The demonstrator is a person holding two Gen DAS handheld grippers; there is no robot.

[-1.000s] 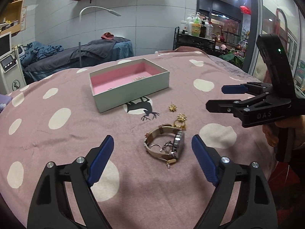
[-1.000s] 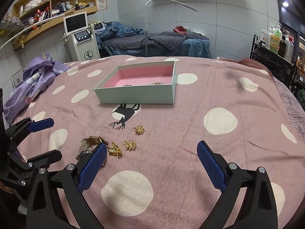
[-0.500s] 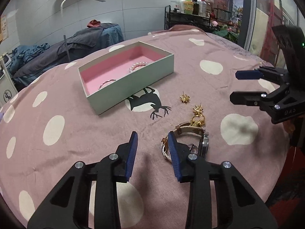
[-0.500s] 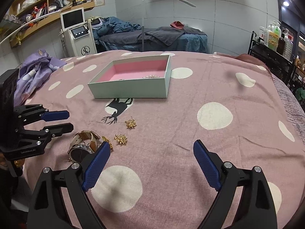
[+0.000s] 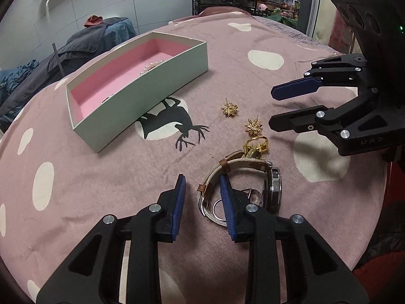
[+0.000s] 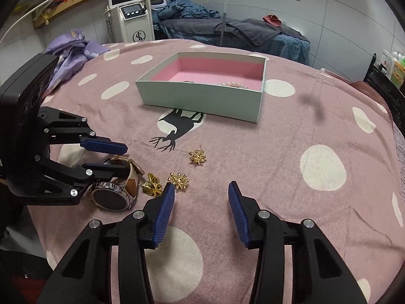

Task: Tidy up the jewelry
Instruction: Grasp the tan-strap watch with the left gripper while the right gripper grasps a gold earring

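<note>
A watch (image 5: pixel 255 177) with a beige strap lies on the pink spotted cloth. My left gripper (image 5: pixel 202 190) is part-open; its right finger is inside the strap loop and its left finger outside, astride the strap without clamping it. A gold ring (image 5: pixel 257 145) and two gold star earrings (image 5: pixel 229 109) (image 5: pixel 254 126) lie just beyond. A pale green box with pink lining (image 5: pixel 141 96) holds a pearl bracelet (image 6: pixel 234 84). My right gripper (image 6: pixel 201 192) is open and empty, near the earrings (image 6: pixel 179 181).
The cloth (image 6: pixel 291 152) with white dots and a deer print covers the round table. A purple cloth (image 6: pixel 73 48) lies at the far left edge. A treatment bed (image 6: pixel 227 30) and a machine (image 6: pixel 129 12) stand behind.
My left gripper has narrowed and moved forward and down, so its fingers now straddle the watch strap. My right gripper has narrowed a little and moved nearer the earrings.
</note>
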